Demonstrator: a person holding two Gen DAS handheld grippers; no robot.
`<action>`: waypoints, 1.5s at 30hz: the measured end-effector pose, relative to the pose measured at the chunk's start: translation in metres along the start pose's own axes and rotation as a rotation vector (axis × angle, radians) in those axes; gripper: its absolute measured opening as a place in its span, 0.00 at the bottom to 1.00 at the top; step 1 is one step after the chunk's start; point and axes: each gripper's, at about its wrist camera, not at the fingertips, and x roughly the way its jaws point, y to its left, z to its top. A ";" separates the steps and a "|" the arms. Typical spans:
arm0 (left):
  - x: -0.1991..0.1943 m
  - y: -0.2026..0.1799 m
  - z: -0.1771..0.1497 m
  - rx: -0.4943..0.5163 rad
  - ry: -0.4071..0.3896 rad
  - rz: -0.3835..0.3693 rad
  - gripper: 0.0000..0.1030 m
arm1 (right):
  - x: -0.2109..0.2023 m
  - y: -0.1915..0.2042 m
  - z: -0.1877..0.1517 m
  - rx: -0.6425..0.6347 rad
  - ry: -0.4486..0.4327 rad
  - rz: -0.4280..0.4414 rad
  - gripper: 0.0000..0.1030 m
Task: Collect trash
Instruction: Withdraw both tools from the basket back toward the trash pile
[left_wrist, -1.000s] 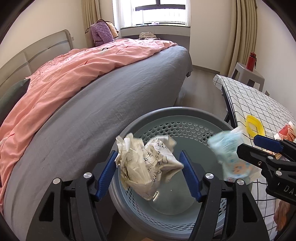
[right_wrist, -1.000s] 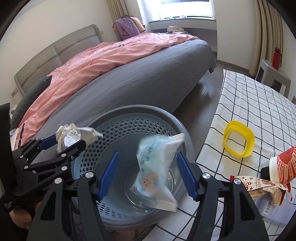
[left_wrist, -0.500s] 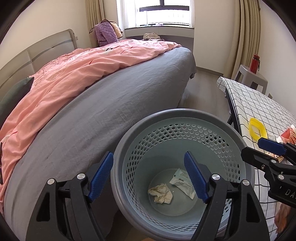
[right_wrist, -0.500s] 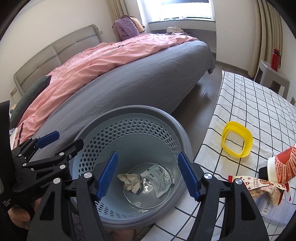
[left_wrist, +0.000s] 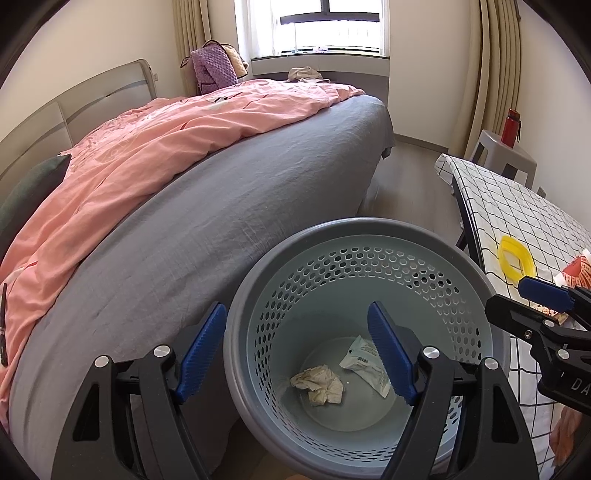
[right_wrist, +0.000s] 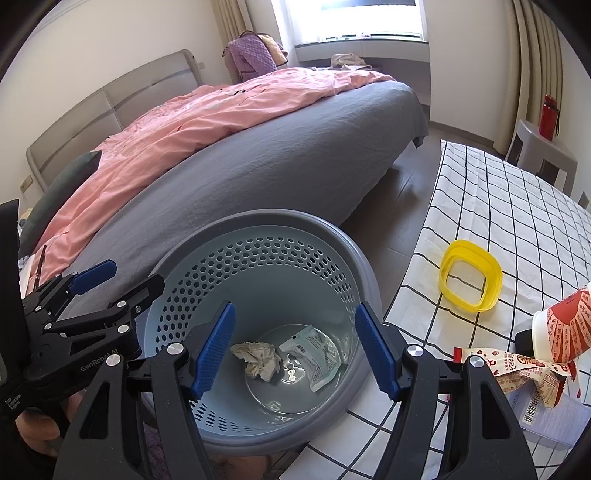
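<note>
- The left claw (left_wrist: 295, 350) is wide open and holds nothing. It hangs right over the bin (left_wrist: 476, 266).
- The right claw (right_wrist: 295, 350) is open too, with nothing in it. It hangs over the same bin, just beside the left claw.
- Far below both claws, on the bin's floor, lie a crumpled paper ball (left_wrist: 319, 384) and a flat packet (left_wrist: 364, 360), just beside each other.
- So this drop looks done. I think the next job is to get more trash.
- To the right of the right claw, on the checked cloth (right_wrist: 517, 206), sit a torn wrapper (right_wrist: 517, 369), a red cup (right_wrist: 565, 328) on its side and a yellow ring (right_wrist: 469, 278).
- To do it well, lift both claws clear of the bin rim first, so they don't bump it.
- Then go for the wrapper, which is nearest. Keep the claw open wide and pinch its thick middle.
</note>
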 end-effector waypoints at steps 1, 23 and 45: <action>0.000 0.000 0.000 0.000 -0.001 0.001 0.73 | 0.000 0.000 0.000 0.001 0.001 -0.001 0.64; -0.011 -0.007 -0.001 0.007 -0.037 -0.019 0.73 | -0.019 -0.012 -0.018 0.040 -0.007 -0.043 0.69; -0.044 -0.085 -0.016 0.102 -0.073 -0.172 0.73 | -0.106 -0.090 -0.096 0.263 -0.041 -0.204 0.72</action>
